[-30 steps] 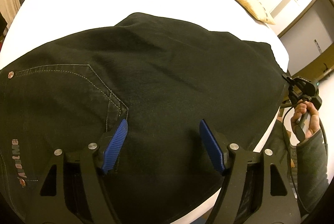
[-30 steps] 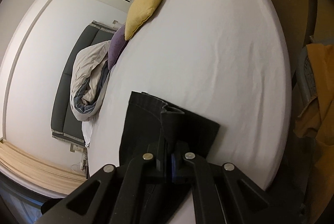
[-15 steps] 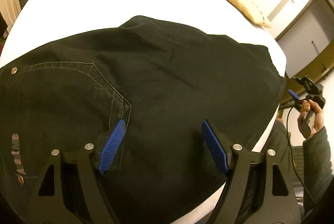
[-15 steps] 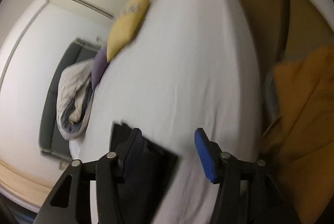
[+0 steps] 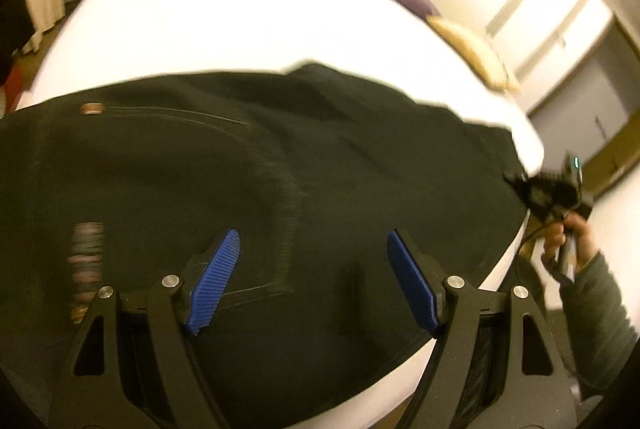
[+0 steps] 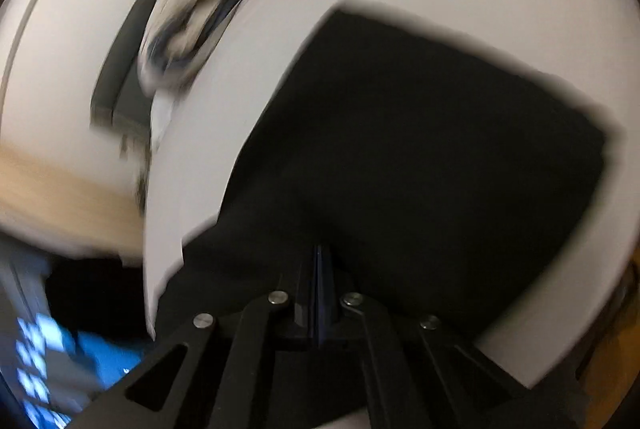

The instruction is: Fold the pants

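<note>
Right gripper [image 6: 320,269]: jaws wide half a second ago, now closed on the black pants [image 6: 420,149] again. Its view has swung over the cloth. Left gripper [image 5: 312,269] view shifted slightly.

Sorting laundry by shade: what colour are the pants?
Black pants, clearest in the left wrist view.

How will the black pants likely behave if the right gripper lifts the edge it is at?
The black pants will probably flop and drape: they lie flat with soft creases on the white bed. The stitched pocket suggests denim-like cloth, so fairly heavy, likely dragging. The shut right gripper seems to be at an edge; one pinch point will likely let the rest sag.
</note>
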A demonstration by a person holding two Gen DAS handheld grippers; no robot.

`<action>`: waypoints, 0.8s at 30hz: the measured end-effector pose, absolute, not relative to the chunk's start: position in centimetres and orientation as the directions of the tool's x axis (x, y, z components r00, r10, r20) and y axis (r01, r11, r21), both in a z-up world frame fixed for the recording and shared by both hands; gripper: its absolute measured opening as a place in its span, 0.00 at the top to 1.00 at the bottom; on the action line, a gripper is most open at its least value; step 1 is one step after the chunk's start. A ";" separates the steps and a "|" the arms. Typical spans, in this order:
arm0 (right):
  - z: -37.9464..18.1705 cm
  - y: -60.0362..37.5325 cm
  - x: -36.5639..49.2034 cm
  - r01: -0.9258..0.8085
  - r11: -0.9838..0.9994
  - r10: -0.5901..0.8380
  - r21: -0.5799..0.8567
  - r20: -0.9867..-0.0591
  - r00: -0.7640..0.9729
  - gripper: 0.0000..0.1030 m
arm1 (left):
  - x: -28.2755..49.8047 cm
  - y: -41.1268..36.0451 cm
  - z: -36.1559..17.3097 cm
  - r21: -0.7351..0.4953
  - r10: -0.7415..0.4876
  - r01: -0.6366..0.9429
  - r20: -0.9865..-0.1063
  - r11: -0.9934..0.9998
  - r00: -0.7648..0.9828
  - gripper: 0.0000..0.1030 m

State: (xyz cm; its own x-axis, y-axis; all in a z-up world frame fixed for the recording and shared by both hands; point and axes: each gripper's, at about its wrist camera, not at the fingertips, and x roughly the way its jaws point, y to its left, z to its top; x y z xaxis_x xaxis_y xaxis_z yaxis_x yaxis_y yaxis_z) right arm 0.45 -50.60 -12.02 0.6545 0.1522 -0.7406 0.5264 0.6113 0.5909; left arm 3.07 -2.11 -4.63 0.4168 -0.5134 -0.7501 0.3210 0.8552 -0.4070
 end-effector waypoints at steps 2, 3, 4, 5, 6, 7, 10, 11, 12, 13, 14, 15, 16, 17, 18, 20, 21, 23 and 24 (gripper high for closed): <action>-9.3 -50.0 1.2 0.554 0.682 0.057 0.478 -0.789 0.612 0.73 | 3.2 -0.1 -3.8 -0.417 -0.509 0.293 -0.725 0.860 0.463 0.26; -7.7 -48.9 2.5 0.485 0.706 0.122 0.516 -0.763 0.635 0.67 | 3.3 0.7 -3.6 -0.424 -0.507 0.278 -0.717 0.862 0.478 0.26; -6.4 -47.5 3.9 0.403 0.728 0.197 0.555 -0.732 0.652 0.60 | 3.6 1.5 -3.5 -0.439 -0.510 0.261 -0.709 0.860 0.488 0.26; -4.8 -45.0 5.6 0.294 0.766 0.278 0.572 -0.707 0.651 0.53 | 4.0 2.1 -3.6 -0.453 -0.514 0.248 -0.704 0.856 0.491 0.26; -3.1 -41.8 7.8 0.160 0.807 0.360 0.569 -0.688 0.631 0.49 | 4.3 2.6 -4.0 -0.459 -0.511 0.232 -0.706 0.858 0.491 0.26; -1.8 -38.3 10.0 0.012 0.829 0.445 0.559 -0.672 0.592 0.38 | 4.6 2.9 -4.5 -0.459 -0.504 0.220 -0.715 0.861 0.485 0.26; 0.5 -29.2 15.6 -0.308 0.825 0.565 0.474 -0.682 0.465 0.33 | 4.6 3.0 -5.9 -0.482 -0.523 0.214 -0.720 0.850 0.456 0.27; 0.5 -26.6 17.1 -0.368 0.814 0.577 0.450 -0.700 0.421 0.33 | 4.4 2.8 -6.1 -0.479 -0.523 0.219 -0.721 0.850 0.455 0.27; -0.1 -23.4 18.9 -0.431 0.781 0.605 0.452 -0.718 0.344 0.33 | 4.2 2.7 -6.3 -0.474 -0.521 0.223 -0.726 0.852 0.450 0.27; -0.9 -20.6 19.6 -0.480 0.738 0.638 0.475 -0.722 0.267 0.34 | 4.0 2.6 -6.7 -0.472 -0.520 0.222 -0.734 0.853 0.437 0.27; -1.8 -18.4 20.2 -0.523 0.693 0.664 0.496 -0.721 0.197 0.36 | 3.8 2.6 -7.0 -0.475 -0.522 0.220 -0.735 0.852 0.434 0.27; -2.6 -17.2 21.1 -0.545 0.659 0.682 0.518 -0.717 0.144 0.41 | 3.6 2.6 -7.2 -0.479 -0.525 0.219 -0.734 0.850 0.431 0.27; -4.1 -15.2 21.4 -0.557 0.620 0.697 0.552 -0.714 0.068 0.44 | 3.5 2.5 -7.6 -0.485 -0.529 0.217 -0.734 0.847 0.425 0.27; -5.5 -13.6 21.2 -0.555 0.602 0.700 0.574 -0.714 0.021 0.46 | 3.4 2.6 -7.7 -0.494 -0.535 0.213 -0.734 0.843 0.418 0.27; -6.7 -12.3 21.2 -0.547 0.593 0.700 0.591 -0.714 -0.011 0.47 | 3.4 2.7 -7.8 -0.504 -0.542 0.208 -0.733 0.839 0.412 0.27; -9.4 -11.2 21.9 -0.505 0.629 0.683 0.592 -0.731 -0.006 0.51 | 3.3 3.0 -8.2 -0.525 -0.557 0.198 -0.726 0.828 0.403 0.27; -10.6 -11.6 23.3 -0.458 0.659 0.675 0.596 -0.738 0.011 0.59 | 3.2 3.2 -8.3 -0.531 -0.562 0.197 -0.723 0.824 0.401 0.27; -12.8 -13.6 25.5 -0.326 0.723 0.668 0.609 -0.736 0.108 1.00 | 3.1 3.7 -8.5 -0.550 -0.576 0.192 -0.711 0.813 0.404 0.27; -13.2 -14.9 26.4 -0.251 0.744 0.664 0.620 -0.729 0.168 1.00 | 3.1 3.9 -8.6 -0.561 -0.583 0.187 -0.702 0.806 0.408 0.27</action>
